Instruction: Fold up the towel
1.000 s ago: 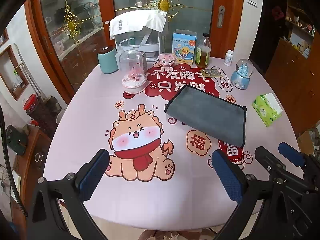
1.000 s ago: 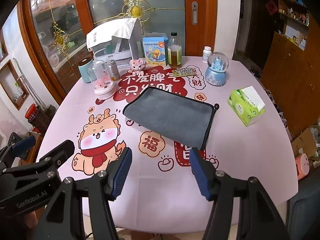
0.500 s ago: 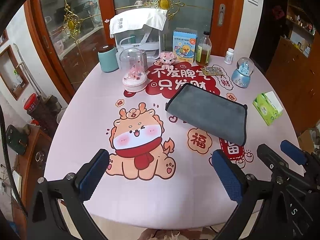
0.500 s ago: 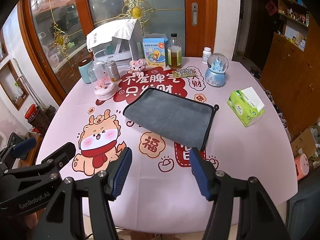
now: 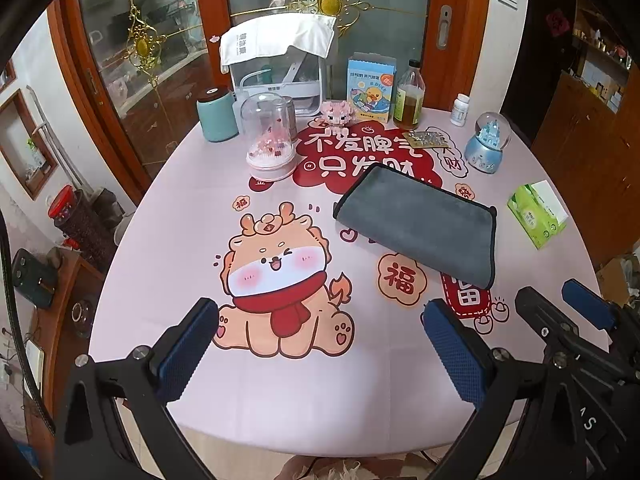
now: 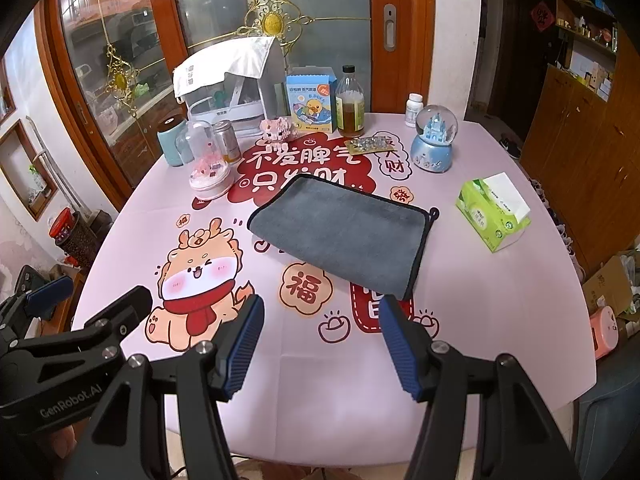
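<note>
You have one grey towel [image 6: 340,230] on the table [image 6: 460,340], two grippers, one green tissue box [image 6: 494,214], one snow globe [image 6: 434,142], one glass bottle [image 6: 350,106], one blue carton [image 6: 311,104], one teal canister [image 5: 216,116] and one clear dome [image 5: 271,136]. The towel lies flat on the middle of the table, right of the printed dragon [image 5: 280,276], as a soft, napped rectangle with a dark bound edge and a small loop at its far-right corner. Its near corner points toward your right gripper [image 6: 320,340], whose ribbed blue fingers stand apart above the near edge of the table, holding nothing and not touching the towel. Your left gripper [image 5: 320,348] hovers near the dragon print with its dimpled blue pads spread wide, also holding nothing. Open smooth pink cloth lies between both grippers and the towel, and also to the right, between the towel and the tissue box. The far edge of the table is crowded: bottle, carton, dome and canister stand in a row beyond the towel's far edge.
</note>
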`<state>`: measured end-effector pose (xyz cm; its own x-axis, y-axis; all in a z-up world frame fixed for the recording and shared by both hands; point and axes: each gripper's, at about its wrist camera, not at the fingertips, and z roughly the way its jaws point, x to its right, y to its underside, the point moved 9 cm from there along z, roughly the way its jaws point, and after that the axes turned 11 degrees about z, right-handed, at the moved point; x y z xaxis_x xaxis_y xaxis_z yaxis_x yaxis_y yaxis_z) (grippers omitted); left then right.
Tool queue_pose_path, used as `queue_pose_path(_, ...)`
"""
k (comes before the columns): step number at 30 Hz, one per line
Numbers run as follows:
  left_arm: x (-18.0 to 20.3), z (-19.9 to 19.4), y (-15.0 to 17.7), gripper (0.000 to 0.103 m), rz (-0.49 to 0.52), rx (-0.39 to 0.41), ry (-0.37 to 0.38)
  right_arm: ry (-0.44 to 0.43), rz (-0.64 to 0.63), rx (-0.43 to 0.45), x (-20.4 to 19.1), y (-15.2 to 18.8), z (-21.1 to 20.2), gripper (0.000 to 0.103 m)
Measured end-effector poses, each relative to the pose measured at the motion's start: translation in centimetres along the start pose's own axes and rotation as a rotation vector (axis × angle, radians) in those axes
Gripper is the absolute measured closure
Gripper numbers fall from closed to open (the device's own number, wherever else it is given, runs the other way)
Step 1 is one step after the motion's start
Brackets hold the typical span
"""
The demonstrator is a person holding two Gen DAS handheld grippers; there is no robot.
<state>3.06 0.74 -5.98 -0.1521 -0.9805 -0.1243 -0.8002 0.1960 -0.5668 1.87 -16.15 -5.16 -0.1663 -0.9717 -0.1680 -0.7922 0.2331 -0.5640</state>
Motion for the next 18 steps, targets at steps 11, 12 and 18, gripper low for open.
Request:
queue_pose_path(11, -0.05, 0.04, -0.01, 0.001, 0.0, 0.0, 0.001, 0.001, -0.001, 0.002, -0.14, 0.12, -0.02, 0.043)
queue_pose_path(12, -0.11, 0.05, 0.09, 0.001, 0.001, -0.001, 0.001, 0.001, -0.001, 0.001, -0.16, 0.14, -0.02, 0.043)
queue_pose_path(18, -0.13, 0.05, 0.09, 0.001, 0.001, -0.002, 0.0, 0.002, -0.001, 0.0, -0.16, 0.17, -0.05, 0.043)
